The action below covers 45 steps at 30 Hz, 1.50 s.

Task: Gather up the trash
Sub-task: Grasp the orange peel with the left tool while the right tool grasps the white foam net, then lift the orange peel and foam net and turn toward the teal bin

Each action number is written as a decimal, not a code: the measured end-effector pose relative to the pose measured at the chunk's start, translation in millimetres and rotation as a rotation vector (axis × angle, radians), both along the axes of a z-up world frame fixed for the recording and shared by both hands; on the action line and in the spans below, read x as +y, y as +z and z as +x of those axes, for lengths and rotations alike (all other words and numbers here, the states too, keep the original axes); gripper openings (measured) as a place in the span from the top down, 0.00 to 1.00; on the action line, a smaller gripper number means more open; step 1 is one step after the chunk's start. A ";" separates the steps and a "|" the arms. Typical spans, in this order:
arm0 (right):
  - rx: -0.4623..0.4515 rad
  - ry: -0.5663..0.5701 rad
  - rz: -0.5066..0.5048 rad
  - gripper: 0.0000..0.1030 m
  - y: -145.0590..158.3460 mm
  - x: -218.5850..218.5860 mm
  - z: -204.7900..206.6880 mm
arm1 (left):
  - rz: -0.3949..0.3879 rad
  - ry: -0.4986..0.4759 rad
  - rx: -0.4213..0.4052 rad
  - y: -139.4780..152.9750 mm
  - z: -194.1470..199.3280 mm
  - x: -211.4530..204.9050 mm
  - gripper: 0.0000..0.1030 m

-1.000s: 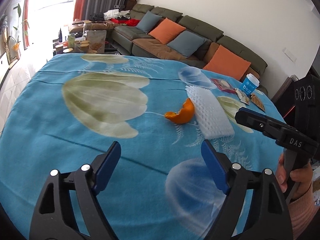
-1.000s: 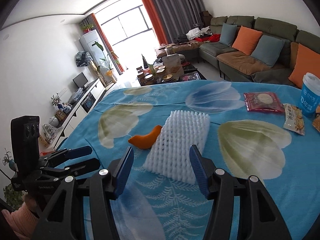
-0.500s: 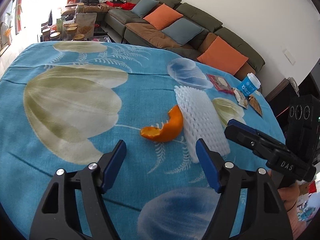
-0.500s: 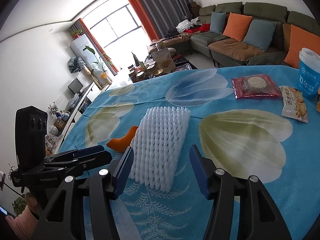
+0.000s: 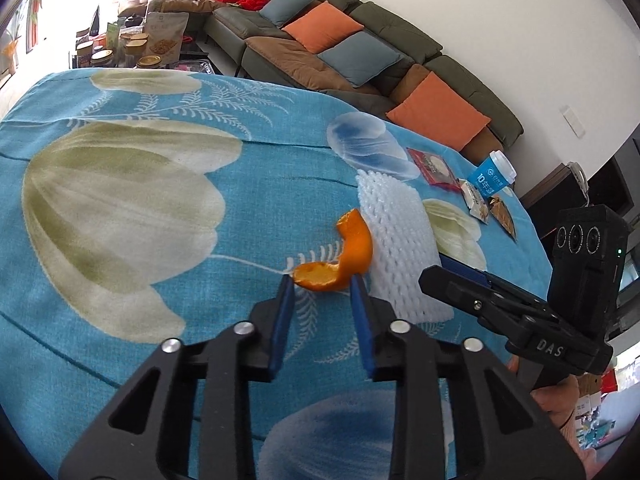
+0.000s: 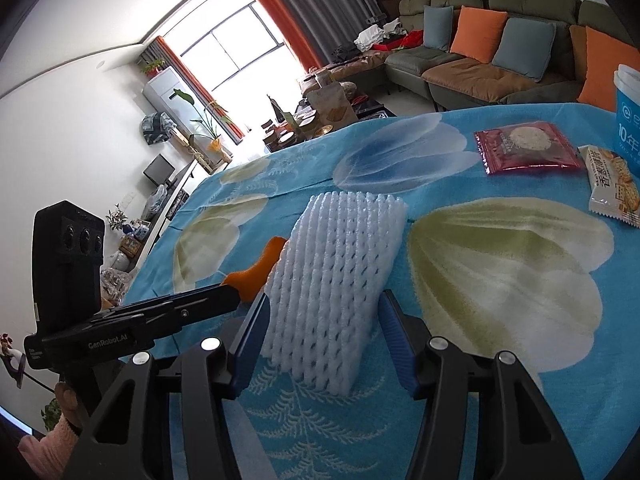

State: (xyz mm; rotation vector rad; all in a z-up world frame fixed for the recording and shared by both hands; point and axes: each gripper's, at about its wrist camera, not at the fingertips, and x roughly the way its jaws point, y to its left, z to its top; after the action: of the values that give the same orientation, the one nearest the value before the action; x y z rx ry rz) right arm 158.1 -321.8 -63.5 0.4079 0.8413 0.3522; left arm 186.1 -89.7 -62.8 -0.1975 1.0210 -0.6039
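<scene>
Our left tongs (image 5: 322,286) are narrowed around the near end of the orange peel (image 5: 340,258), not visibly pinching it yet; we should finish closing low on that thick end so the curl does not flip out. The peel lies mid-surface on the blue cloth (image 5: 160,280), its long curve running away from us and touching the foam net (image 6: 336,276). Our right tongs (image 6: 322,326) stand wide astride the net's near end, whose long axis points toward the far edge.
</scene>
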 end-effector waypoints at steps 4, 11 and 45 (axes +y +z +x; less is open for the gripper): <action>0.010 0.001 0.015 0.66 -2.2 -1.8 0.0 | -0.003 -0.002 -0.006 1.2 -2.1 0.6 0.78; -0.011 0.004 0.016 0.89 0.9 -2.5 -4.5 | 0.020 -0.003 -0.051 6.7 -9.8 -0.2 0.82; -0.113 0.114 0.080 0.90 23.4 47.6 -48.0 | 0.091 0.108 -0.182 20.9 -105.6 102.6 0.85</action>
State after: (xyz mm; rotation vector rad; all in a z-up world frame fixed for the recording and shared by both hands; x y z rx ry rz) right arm 110.0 -274.2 -40.1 0.4117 0.7430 0.5112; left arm 80.5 12.9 -41.8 -0.1138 0.8537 -0.4673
